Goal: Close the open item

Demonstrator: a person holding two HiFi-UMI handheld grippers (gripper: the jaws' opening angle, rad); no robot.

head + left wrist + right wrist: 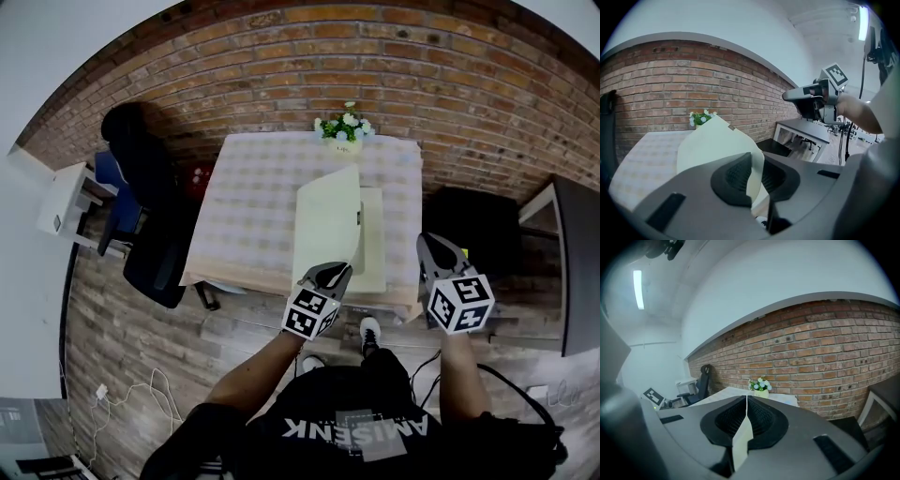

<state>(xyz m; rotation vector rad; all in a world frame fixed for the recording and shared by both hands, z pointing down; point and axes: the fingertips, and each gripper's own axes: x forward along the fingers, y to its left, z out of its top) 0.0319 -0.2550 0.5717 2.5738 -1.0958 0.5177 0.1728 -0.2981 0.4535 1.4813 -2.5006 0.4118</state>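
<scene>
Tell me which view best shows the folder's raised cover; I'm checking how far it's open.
Head view: the raised cover shows whole, tilted above its base, left tool at its near edge. Left gripper view: a close part, pinched between the jaws. Right gripper view: only a cream sliver, unclear whose.

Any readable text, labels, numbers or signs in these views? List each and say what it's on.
"ANISENK": white print on the shirt, upside down and partly under a patch, so the reading is unsure.
Left cube, right cube: square markers only, no letters.
Folder, table: no text.
</scene>
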